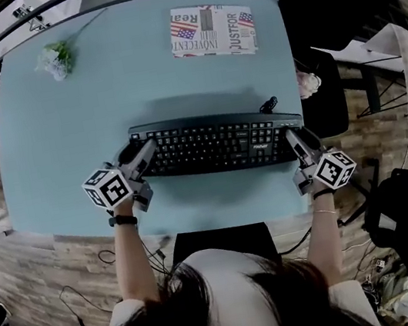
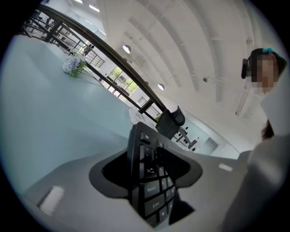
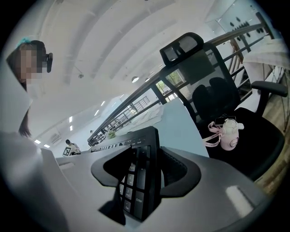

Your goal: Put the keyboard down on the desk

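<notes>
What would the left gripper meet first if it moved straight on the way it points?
The keyboard: the left gripper already grips its end and seems to point along it.

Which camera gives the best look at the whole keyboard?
The head view: the keyboard shows whole, end to end, keys facing up. The left gripper view shows only its left end, close up; the right gripper view only its number-pad end.

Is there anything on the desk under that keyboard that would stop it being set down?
Nothing visible. The keyboard, held at its ends by the left gripper and right gripper, is over bare desk. The flowers and the book lie further back, clear of it.
</notes>
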The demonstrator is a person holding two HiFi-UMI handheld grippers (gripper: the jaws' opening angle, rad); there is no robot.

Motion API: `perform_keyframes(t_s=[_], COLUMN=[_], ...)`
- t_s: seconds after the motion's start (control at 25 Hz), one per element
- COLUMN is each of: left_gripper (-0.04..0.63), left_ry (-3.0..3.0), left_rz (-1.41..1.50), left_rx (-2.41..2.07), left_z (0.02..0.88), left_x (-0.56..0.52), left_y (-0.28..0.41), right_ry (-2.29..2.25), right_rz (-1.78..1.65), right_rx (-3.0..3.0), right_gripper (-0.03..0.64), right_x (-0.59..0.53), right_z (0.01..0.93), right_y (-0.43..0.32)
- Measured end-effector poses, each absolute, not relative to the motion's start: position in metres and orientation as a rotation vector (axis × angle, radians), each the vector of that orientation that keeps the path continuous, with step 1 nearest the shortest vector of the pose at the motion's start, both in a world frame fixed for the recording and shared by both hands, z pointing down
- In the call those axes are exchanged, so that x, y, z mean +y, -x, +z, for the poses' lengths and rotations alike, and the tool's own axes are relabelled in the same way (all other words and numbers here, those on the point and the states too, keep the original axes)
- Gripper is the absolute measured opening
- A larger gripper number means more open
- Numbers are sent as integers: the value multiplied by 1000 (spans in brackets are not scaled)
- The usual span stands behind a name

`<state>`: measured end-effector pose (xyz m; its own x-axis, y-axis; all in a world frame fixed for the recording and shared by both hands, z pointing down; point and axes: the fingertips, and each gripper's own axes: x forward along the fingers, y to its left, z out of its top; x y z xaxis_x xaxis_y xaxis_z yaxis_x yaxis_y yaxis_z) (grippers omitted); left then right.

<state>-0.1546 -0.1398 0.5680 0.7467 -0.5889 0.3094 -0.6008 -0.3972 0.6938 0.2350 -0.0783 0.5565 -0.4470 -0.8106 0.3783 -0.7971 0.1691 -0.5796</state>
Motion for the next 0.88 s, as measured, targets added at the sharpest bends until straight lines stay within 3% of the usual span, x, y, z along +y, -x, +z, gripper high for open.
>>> perform_keyframes(t_s=[0.88], left_gripper=[284], left_ry=[-2038], left_rz=[203], left_rx=[-1070], left_z=[601], left_x=[-144], left_y=[156], right_ry=[1775], right_rz=[-1257], right_rx=[2397], right_gripper=[179], right_x=[-80], right_z=[597], right_y=[-241])
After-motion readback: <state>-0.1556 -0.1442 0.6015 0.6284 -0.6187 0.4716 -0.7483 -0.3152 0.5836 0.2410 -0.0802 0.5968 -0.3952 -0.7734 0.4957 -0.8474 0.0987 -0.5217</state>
